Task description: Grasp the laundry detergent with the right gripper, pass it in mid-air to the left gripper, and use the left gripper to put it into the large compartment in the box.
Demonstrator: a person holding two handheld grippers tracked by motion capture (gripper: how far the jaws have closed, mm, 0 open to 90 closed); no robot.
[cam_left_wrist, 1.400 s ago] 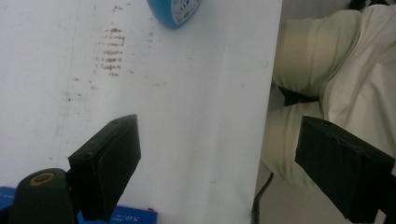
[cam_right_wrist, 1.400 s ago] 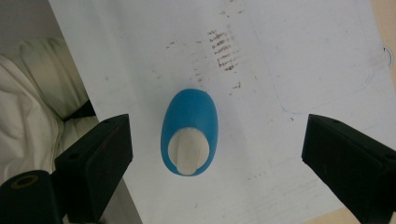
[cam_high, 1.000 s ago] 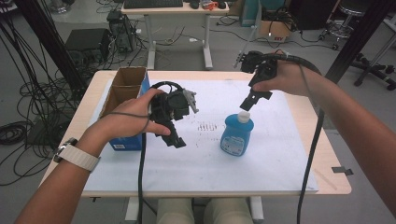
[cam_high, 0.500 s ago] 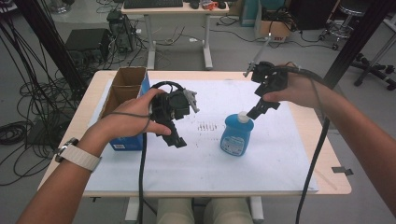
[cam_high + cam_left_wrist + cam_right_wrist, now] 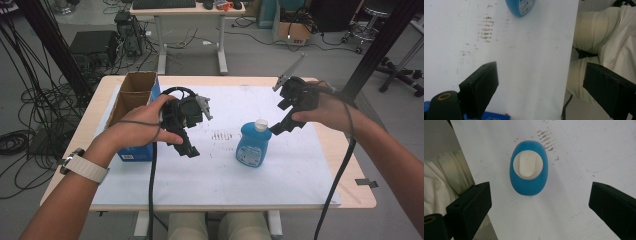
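A blue bottle [image 5: 253,146] with a white cap [image 5: 260,123] stands upright on the white sheet near the table's middle. My right gripper [image 5: 276,108] is held just right of it, open wide, with its lower jaw tip near the cap and not touching. The right gripper view looks straight down on the bottle [image 5: 529,168], ahead of the open gripper [image 5: 539,202] and between the lines of its jaws. My left gripper [image 5: 199,130] hovers open and empty over the sheet, left of the bottle. In the left gripper view the bottle's base [image 5: 520,6] lies far ahead of the gripper [image 5: 541,87].
An open cardboard box [image 5: 131,92] sits at the table's left, with a blue box [image 5: 136,151] in front of it by my left hand. The white sheet [image 5: 225,170] has brown smudges [image 5: 222,135]. My legs [image 5: 596,32] are beyond the near table edge.
My right gripper has drawn away from above the bottle's cap, to the right and slightly towards me. The bottle and the left gripper have stayed put.
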